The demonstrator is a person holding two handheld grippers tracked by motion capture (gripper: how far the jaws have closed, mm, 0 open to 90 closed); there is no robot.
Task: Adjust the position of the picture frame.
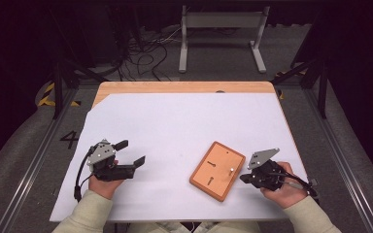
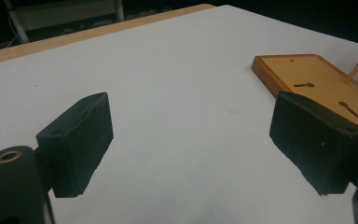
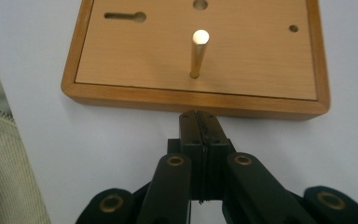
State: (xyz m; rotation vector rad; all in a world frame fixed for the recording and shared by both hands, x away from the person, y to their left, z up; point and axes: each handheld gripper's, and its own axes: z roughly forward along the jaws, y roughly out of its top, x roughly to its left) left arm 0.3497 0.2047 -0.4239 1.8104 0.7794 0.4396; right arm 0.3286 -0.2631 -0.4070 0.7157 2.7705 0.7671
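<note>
An orange wooden board (image 1: 217, 170) lies flat on the white sheet, at the front right. It has keyhole slots (image 3: 123, 17) and a thin upright peg (image 3: 198, 53) standing in it. My right gripper (image 1: 243, 178) rests just right of the board, its jaws pressed together with nothing between them, tips (image 3: 198, 115) almost at the board's (image 3: 196, 100) edge. My left gripper (image 1: 130, 153) is held at the front left, jaws wide apart and empty. From the left gripper view the board (image 2: 317, 86) and peg (image 2: 356, 67) lie off to the right.
The white sheet (image 1: 175, 126) covers a wooden table whose bare edge (image 1: 184, 87) runs along the far side. Beyond it stand a white metal frame (image 1: 221, 36) and loose cables on the floor. A beige sleeve (image 3: 2, 163) shows at the left of the right gripper view.
</note>
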